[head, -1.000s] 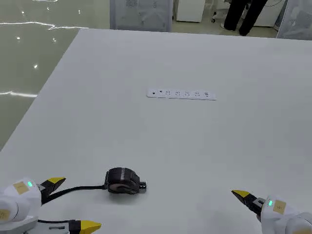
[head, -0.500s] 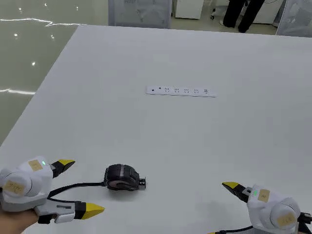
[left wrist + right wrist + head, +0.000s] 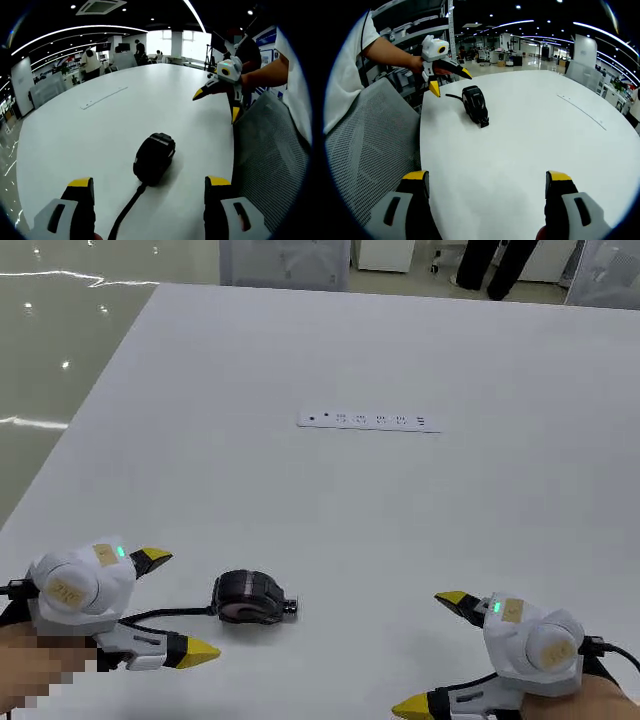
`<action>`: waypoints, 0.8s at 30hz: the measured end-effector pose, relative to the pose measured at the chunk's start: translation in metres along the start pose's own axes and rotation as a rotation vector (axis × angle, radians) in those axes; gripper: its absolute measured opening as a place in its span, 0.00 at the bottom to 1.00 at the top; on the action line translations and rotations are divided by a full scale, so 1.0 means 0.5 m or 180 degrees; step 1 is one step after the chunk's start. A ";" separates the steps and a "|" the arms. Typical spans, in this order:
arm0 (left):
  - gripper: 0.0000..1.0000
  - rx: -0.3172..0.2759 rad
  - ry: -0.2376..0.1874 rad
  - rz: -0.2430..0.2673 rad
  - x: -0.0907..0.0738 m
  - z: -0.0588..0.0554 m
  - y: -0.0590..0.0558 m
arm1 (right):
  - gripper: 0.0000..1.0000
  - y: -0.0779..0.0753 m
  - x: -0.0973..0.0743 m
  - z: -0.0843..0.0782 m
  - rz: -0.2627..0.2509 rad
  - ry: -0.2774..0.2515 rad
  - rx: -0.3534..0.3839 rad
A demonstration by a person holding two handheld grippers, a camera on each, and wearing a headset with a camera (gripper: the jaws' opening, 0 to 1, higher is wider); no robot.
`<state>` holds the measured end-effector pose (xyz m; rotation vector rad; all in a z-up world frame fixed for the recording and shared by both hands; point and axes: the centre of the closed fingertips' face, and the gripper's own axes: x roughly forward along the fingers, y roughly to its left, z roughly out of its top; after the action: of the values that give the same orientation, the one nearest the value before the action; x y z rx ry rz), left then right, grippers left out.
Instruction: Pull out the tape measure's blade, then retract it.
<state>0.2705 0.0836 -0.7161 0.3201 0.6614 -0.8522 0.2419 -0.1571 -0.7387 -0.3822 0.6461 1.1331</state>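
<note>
A black tape measure (image 3: pixel 248 597) lies on a wide white counter (image 3: pixel 400 510), close to its near edge, with the blade drawn in and just the end hook showing at the mouth of the case. The hook faces the right side of the counter. A black cord (image 3: pixel 160 616) trails from the back of the case toward the left hand-held gripper (image 3: pixel 182 603).

That left hand-held gripper hovers just beside the tape measure, its yellow-tipped jaws spread wide apart and empty. In the left gripper view the case sits ahead of the jaws, in line with the gap between them, and neither jaw touches it.

The right hand-held gripper (image 3: pixel 430 652) is held low over the counter's near edge, well apart from the tape measure and to its right. Its jaws also stand apart with nothing between them. In the right gripper view the tape measure lies farther off, its hook end turned this way, with the left hand-held gripper raised just behind it in a person's hand.

A white power strip (image 3: pixel 368 421) lies flat near the middle of the counter, well away from both hand-held grippers. A grey mesh chair back (image 3: pixel 370 145) stands at the counter's near edge. Beyond the far edge, a person's legs (image 3: pixel 500 265) are seen on a glossy floor (image 3: pixel 60 330).
</note>
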 end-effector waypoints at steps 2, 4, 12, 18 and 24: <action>0.87 0.0031 0.0035 -0.0019 0.007 -0.002 0.003 | 0.92 -0.002 0.004 0.003 0.0017 -0.0001 -0.0006; 0.87 0.0074 0.0077 -0.0031 0.012 -0.003 0.006 | 0.92 -0.005 0.009 0.005 0.0036 -0.0005 0.0002; 0.85 0.0209 0.0157 -0.0084 0.032 0.007 0.018 | 0.92 -0.014 0.026 0.016 0.0089 0.0001 -0.0040; 0.81 0.0366 0.0247 -0.0168 0.051 0.008 0.014 | 0.92 -0.021 0.037 0.023 0.0108 -0.0016 -0.0037; 0.79 0.0512 0.0337 -0.0268 0.079 0.003 0.016 | 0.91 -0.026 0.054 0.024 0.0165 0.0023 -0.0082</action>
<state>0.2961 0.0650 -0.7408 0.4877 0.7099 -0.9765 0.2644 -0.1358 -0.7474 -0.3935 0.6514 1.1908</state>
